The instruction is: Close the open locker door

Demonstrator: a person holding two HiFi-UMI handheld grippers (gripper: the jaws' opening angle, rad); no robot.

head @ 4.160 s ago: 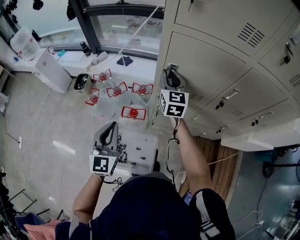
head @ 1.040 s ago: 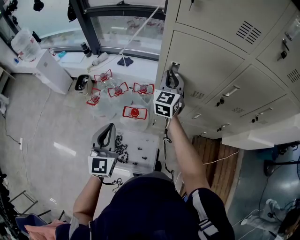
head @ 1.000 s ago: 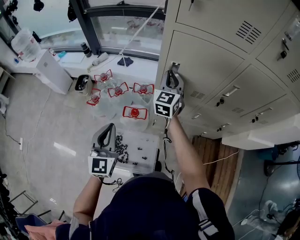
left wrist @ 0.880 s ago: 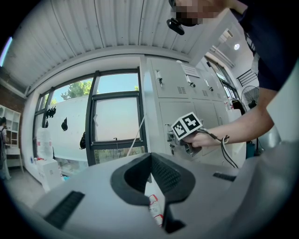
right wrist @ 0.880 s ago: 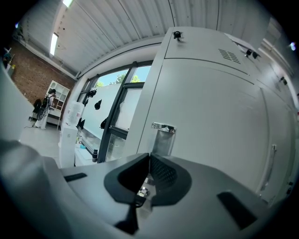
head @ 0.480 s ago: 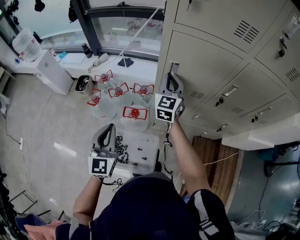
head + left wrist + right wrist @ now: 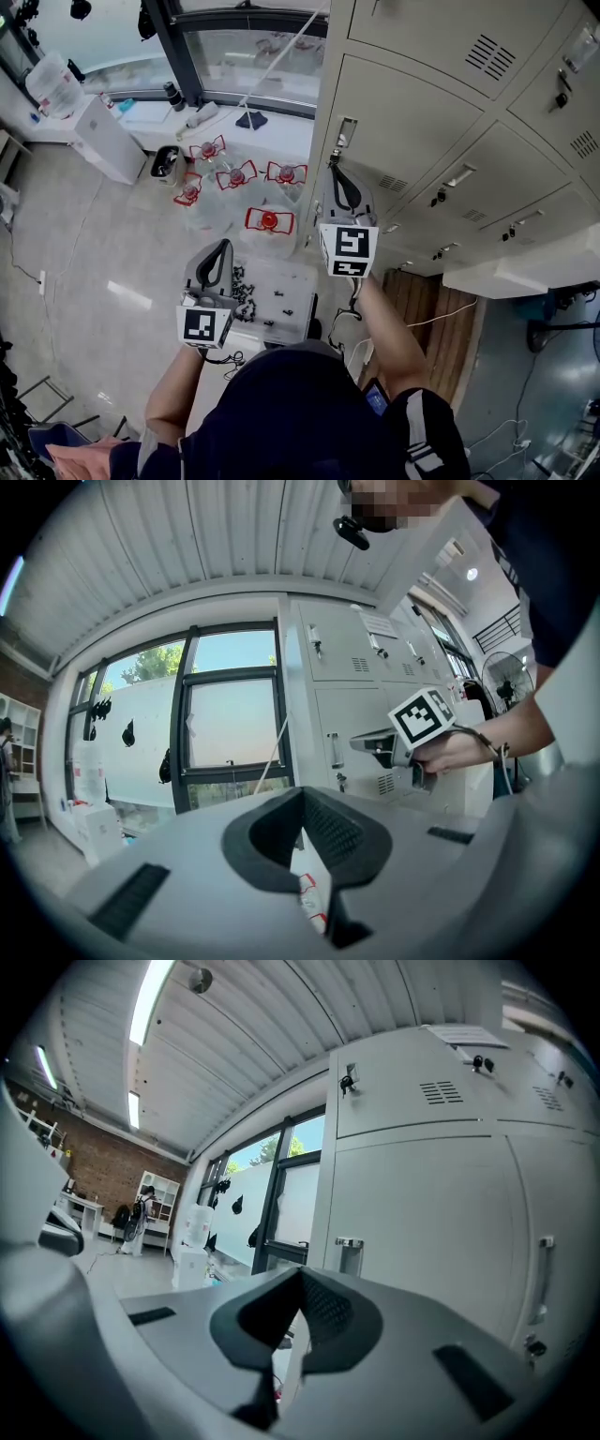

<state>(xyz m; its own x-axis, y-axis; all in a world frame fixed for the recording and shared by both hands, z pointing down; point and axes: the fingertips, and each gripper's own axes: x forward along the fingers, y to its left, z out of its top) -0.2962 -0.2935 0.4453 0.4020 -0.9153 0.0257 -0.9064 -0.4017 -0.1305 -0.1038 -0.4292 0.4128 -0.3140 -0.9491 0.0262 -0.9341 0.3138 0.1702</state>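
Head view, looking steeply down on a person who holds two grippers, one in each hand, each carrying one cube with square markers. The right gripper (image 7: 337, 173) points toward a bank of beige lockers (image 7: 487, 56) on the right of the picture. Its fingers are pressed together with nothing between them. Their tips sit near the left edge of the locker door (image 7: 412, 141), just below that door's one recessed handle (image 7: 345, 131); whether they touch the door cannot be told. The door lies flush with its neighbours, shut.

The left gripper (image 7: 221, 251) hovers at lower left, well apart from the lockers, above one white tray (image 7: 291, 281) scattered with small black parts. Its fingers are also closed together and empty.

On the floor (image 7: 84, 262) beside the lockers stand five clear water jugs (image 7: 267, 221), each topped with a red handle. Near them are one white cabinet (image 7: 94, 141) and one black bin (image 7: 165, 164).

In the right gripper view, two tall doors stand side by side, both shut, each with one handle.
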